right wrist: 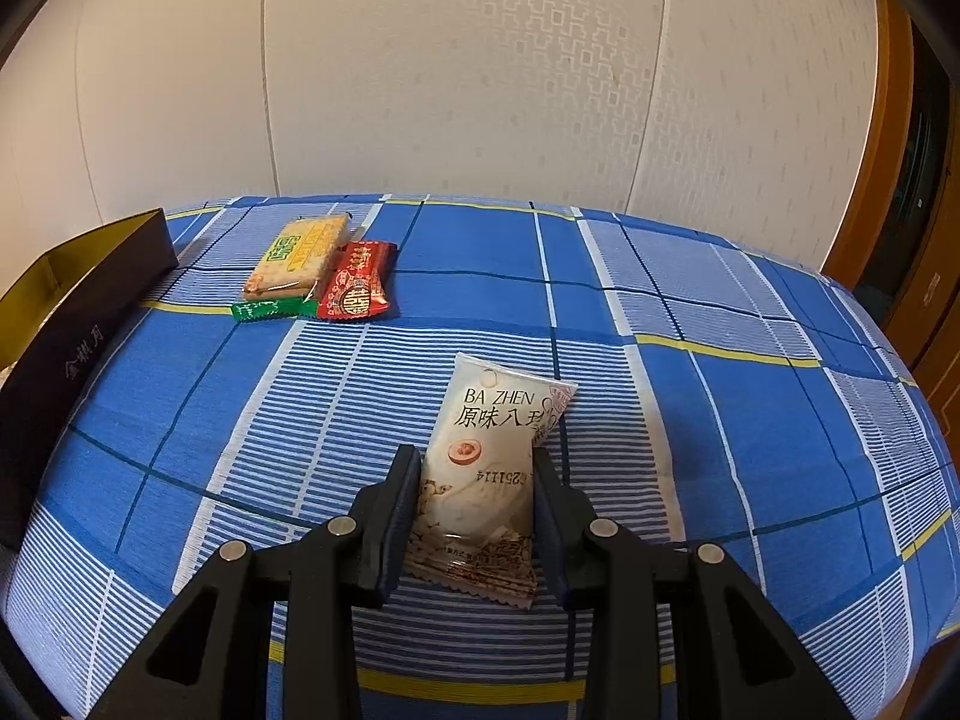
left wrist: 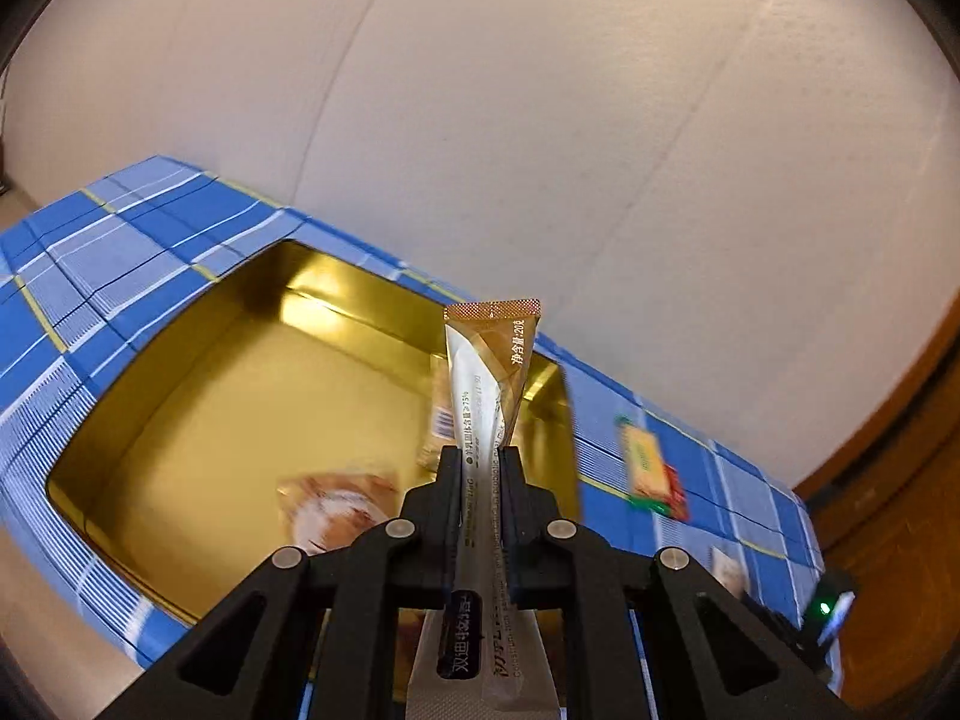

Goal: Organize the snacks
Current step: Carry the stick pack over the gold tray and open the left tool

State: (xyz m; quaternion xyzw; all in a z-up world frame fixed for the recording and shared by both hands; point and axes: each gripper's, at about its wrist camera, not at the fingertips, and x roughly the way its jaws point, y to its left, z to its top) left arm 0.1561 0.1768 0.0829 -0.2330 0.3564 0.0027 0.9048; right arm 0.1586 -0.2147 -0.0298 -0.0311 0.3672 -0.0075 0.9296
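My left gripper [left wrist: 480, 456] is shut on a long gold-and-white snack stick [left wrist: 489, 384] and holds it above the open gold-lined box [left wrist: 180, 396]. Inside the box lie a blurred brown-white packet [left wrist: 336, 510] and another small packet [left wrist: 441, 414]. My right gripper [right wrist: 477, 468] has its jaws closed against both sides of a white "BA ZHEN" snack packet [right wrist: 492, 450] that lies on the blue plaid cloth [right wrist: 690, 312]. A green-edged cracker packet [right wrist: 297, 258] and a red packet [right wrist: 357, 291] lie further back left.
The box shows as a dark wall with a gold inside [right wrist: 66, 336] at the left of the right wrist view. The cracker and red packets also show to the right of the box in the left wrist view [left wrist: 651, 462]. A wooden door frame [right wrist: 900, 120] stands at right.
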